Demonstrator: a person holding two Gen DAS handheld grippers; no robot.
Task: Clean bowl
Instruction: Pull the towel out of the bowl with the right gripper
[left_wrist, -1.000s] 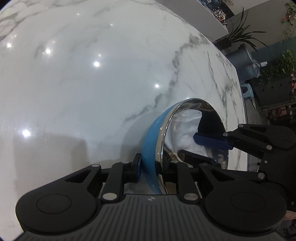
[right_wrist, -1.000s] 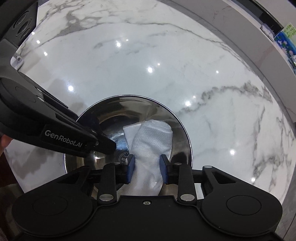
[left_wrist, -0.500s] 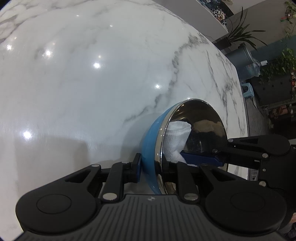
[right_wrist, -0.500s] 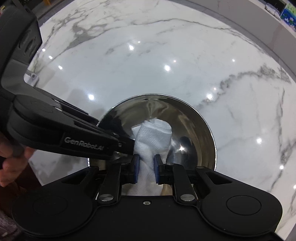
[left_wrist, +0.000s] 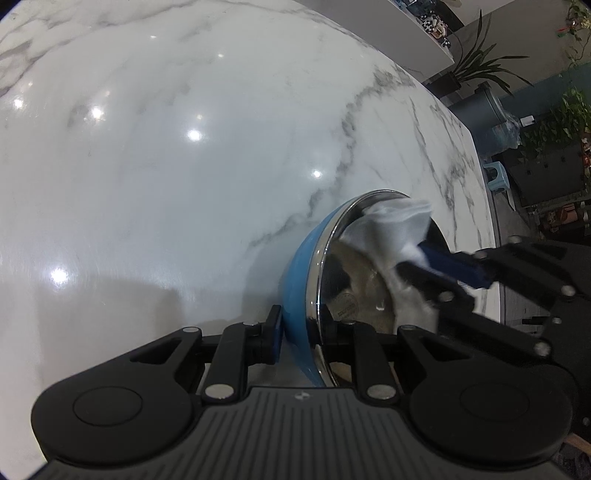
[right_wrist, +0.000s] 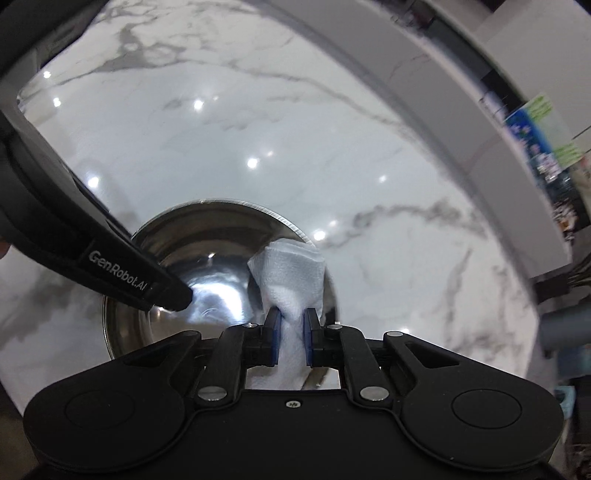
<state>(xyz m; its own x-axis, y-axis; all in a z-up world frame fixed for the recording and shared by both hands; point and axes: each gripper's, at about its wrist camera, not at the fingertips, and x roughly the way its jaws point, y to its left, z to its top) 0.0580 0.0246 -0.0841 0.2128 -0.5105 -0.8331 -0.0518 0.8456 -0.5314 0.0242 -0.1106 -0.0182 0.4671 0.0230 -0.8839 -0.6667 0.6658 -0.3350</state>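
Observation:
A bowl, blue outside (left_wrist: 301, 273) and shiny steel inside (right_wrist: 207, 243), rests tilted on the white marble table (left_wrist: 166, 166). My left gripper (left_wrist: 299, 332) is shut on the bowl's near rim, one finger outside and one inside. My right gripper (right_wrist: 291, 332) is shut on a folded white cloth (right_wrist: 291, 269). The cloth lies against the bowl's inner wall at its right rim. In the left wrist view the cloth (left_wrist: 391, 229) reaches up to the bowl's far rim, with the right gripper (left_wrist: 439, 269) coming in from the right.
The marble table's right edge (left_wrist: 487, 206) is close behind the bowl. Beyond it stand potted plants (left_wrist: 476, 62), a dark bin (left_wrist: 480, 110) and a small blue stool (left_wrist: 498, 177). A grey ledge (right_wrist: 424, 92) runs along the table's far side.
My right gripper has swept the cloth from the middle of the bowl's inside to its right rim. The left gripper and the bowl have stayed put.

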